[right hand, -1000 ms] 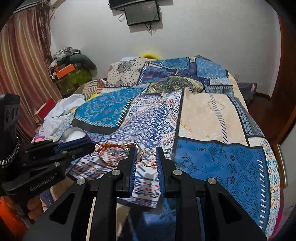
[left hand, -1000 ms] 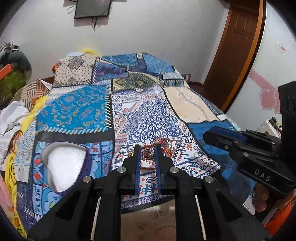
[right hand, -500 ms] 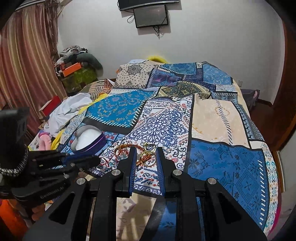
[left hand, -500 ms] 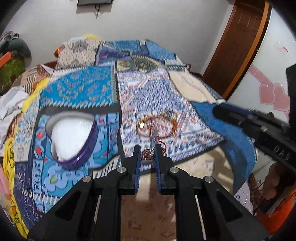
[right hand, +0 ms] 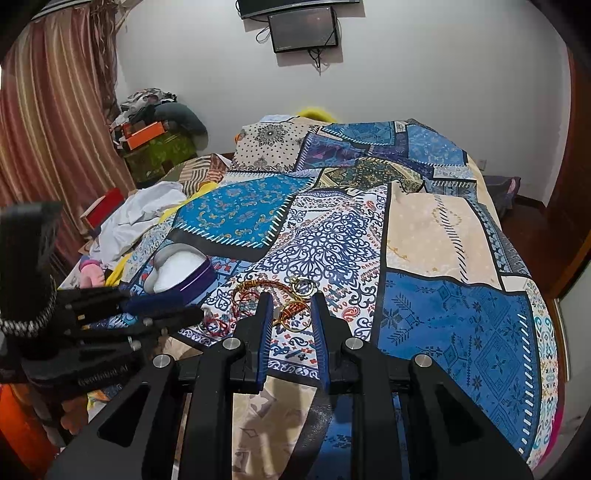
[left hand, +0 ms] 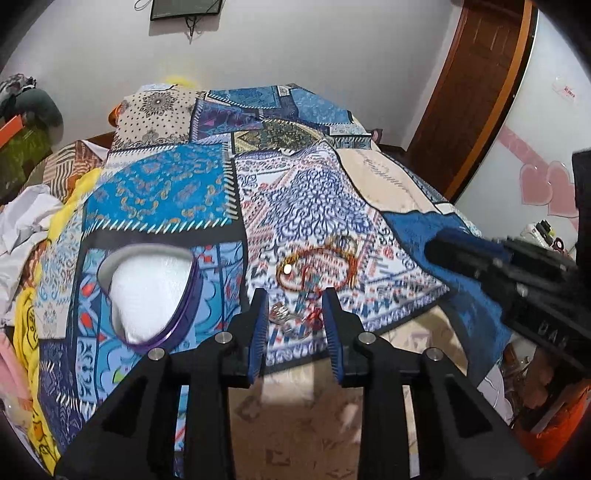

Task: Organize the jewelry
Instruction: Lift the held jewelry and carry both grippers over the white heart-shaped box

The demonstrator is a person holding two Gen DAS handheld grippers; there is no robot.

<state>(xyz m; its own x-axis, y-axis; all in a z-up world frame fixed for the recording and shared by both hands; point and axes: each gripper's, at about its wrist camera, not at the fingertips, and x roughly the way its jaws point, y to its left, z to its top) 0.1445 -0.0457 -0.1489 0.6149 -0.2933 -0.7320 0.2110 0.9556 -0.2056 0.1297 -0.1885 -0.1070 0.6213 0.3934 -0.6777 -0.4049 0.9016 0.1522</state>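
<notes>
A pile of bangles and red-thread bracelets lies on the patchwork bedspread near its front edge; it also shows in the right wrist view. A heart-shaped purple box with white lining sits open to the left of it, also seen in the right wrist view. My left gripper is open; a small silver and red piece lies on the cloth between its fingers. My right gripper is open and empty, just in front of a gold bangle.
The bedspread covers the whole bed. Clothes and a white cloth are heaped at its left side. A wooden door stands at the right. A screen hangs on the far wall.
My left gripper held a small piece shut between its fingers, drew back toward the bed's edge, and has now opened; the piece lies on the cloth. The right gripper pulled back slightly.
</notes>
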